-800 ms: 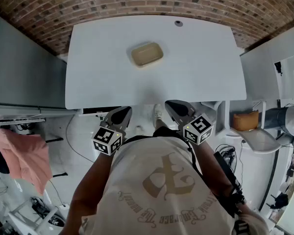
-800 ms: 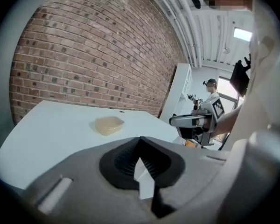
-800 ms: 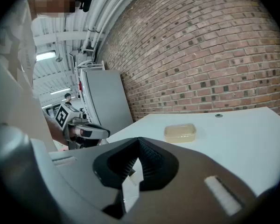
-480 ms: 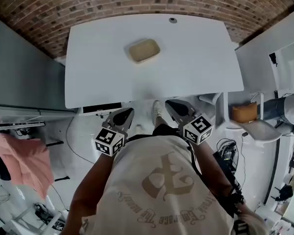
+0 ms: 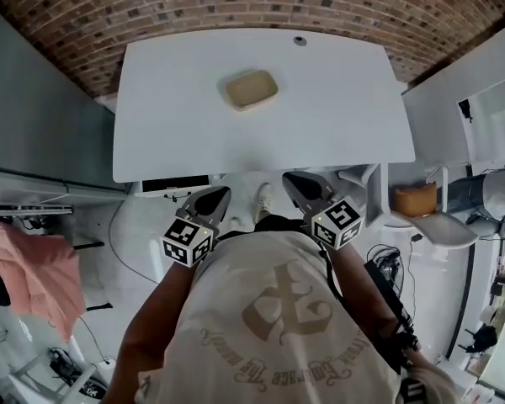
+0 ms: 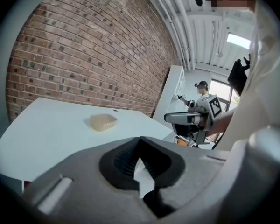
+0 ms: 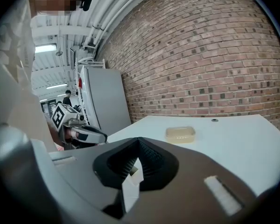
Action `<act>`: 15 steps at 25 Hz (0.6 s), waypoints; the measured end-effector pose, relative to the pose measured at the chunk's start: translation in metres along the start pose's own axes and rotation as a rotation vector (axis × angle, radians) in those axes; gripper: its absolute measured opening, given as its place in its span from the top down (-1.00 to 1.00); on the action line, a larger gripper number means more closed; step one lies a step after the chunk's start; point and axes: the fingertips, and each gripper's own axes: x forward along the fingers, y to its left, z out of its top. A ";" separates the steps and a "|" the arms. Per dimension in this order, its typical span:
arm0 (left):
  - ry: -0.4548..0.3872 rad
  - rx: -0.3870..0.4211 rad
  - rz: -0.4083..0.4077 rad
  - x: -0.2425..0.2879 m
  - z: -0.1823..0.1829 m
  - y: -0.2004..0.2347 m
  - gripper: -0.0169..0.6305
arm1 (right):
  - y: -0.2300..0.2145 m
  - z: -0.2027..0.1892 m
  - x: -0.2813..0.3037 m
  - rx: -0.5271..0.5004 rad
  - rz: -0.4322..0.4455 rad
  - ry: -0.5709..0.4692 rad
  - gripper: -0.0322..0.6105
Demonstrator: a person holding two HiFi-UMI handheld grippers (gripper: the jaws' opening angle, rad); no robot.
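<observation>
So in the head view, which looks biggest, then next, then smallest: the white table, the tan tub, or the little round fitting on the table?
1. White table: by far the largest.
2. Tan tub: small, sitting on the tabletop.
3. Round fitting: near the table's far edge, the smallest.

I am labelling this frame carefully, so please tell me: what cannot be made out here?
Head view: what the container holds, too small.
Right gripper view: its cloudy walls hide the inside.
Head view: the dark round spot at the table's far edge, too small to identify.
</observation>
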 end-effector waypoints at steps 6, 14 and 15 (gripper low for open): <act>-0.010 -0.006 0.026 0.000 0.005 0.011 0.94 | -0.004 0.008 0.010 -0.024 0.018 0.008 0.88; 0.006 -0.012 0.052 0.015 0.007 0.018 0.94 | -0.023 0.004 0.021 -0.014 0.049 0.026 0.88; 0.010 -0.015 0.056 0.018 0.007 0.020 0.94 | -0.026 0.004 0.024 -0.015 0.055 0.028 0.88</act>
